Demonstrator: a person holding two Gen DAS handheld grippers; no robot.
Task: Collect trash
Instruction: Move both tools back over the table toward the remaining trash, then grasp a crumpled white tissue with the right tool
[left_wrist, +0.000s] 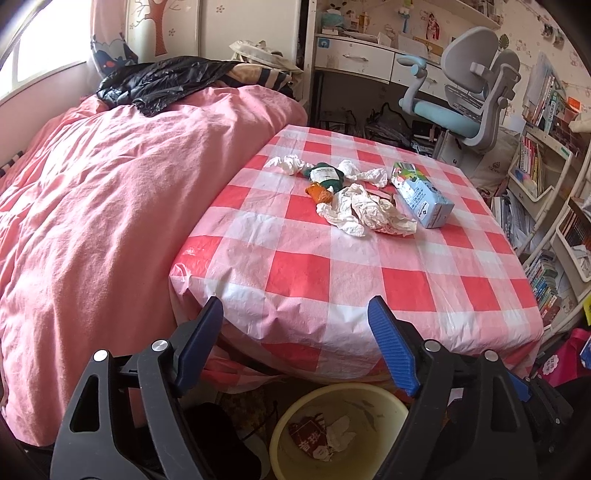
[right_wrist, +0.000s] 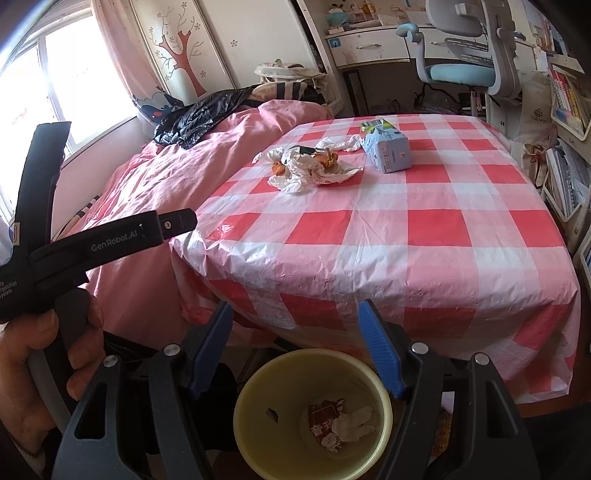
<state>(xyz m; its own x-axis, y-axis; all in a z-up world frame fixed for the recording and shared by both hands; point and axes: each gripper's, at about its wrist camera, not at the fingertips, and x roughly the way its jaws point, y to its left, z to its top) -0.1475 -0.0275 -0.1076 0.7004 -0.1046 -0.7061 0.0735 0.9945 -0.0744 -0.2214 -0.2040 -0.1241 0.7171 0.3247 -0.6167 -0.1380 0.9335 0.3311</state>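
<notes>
Low in both frames, left gripper and right gripper, jaws spread wide, gripping nothing. Just beneath them, yellow bin on the floor, holding a red wrapper and a white tissue. Above, toward frame centre, checked bench with the remaining trash well apart from the jaws: crumpled tissues, green wrapper, blue carton. At frame left, pink bed.
</notes>
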